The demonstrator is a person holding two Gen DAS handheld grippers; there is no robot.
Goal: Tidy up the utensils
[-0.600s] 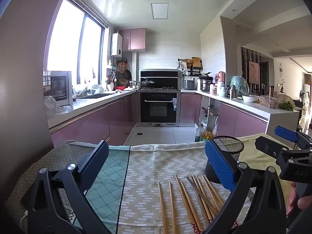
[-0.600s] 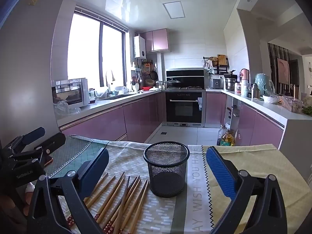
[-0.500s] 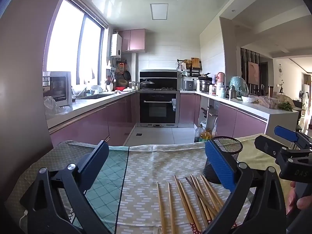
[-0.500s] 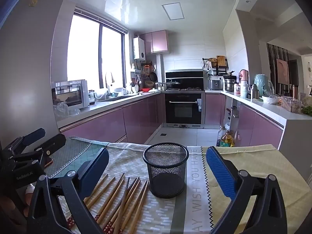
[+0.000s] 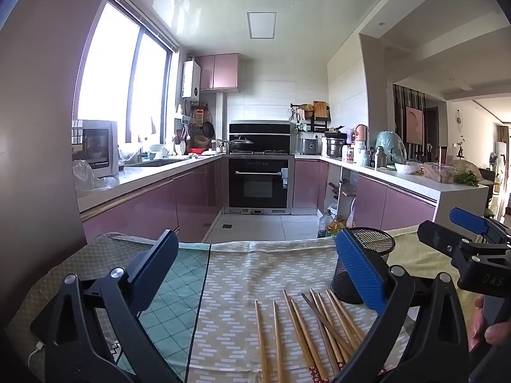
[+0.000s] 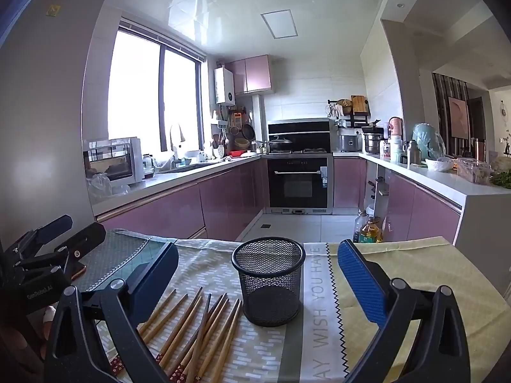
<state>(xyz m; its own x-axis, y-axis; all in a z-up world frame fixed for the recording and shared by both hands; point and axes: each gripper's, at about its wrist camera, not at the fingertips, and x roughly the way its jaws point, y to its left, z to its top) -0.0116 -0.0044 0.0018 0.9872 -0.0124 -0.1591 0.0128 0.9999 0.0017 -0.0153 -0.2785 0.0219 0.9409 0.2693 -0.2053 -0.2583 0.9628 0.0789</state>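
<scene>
Several wooden chopsticks (image 5: 306, 332) (image 6: 198, 328) lie side by side on the patterned tablecloth (image 5: 242, 274) (image 6: 392, 271), their tips pointing away from me. An empty black mesh cup (image 6: 268, 282) (image 5: 367, 265) stands upright just right of them. My left gripper (image 5: 257, 269) hovers wide open over the cloth, the chopsticks low between its fingers and nothing held. My right gripper (image 6: 255, 276) is also wide open, the cup standing ahead between its fingers untouched. Each gripper shows at the edge of the other's view, the right gripper (image 5: 469, 239) held by a hand (image 5: 485, 328).
The table's far edge drops to a tiled kitchen floor (image 6: 297, 223). Purple cabinets (image 5: 153, 207), an oven (image 5: 258, 182) and cluttered counters (image 6: 447, 172) ring the room. Oil bottles (image 6: 367, 229) stand on the floor past the table.
Both views have shifted very slightly; the cup and chopsticks lie as before and both grippers stay open.
</scene>
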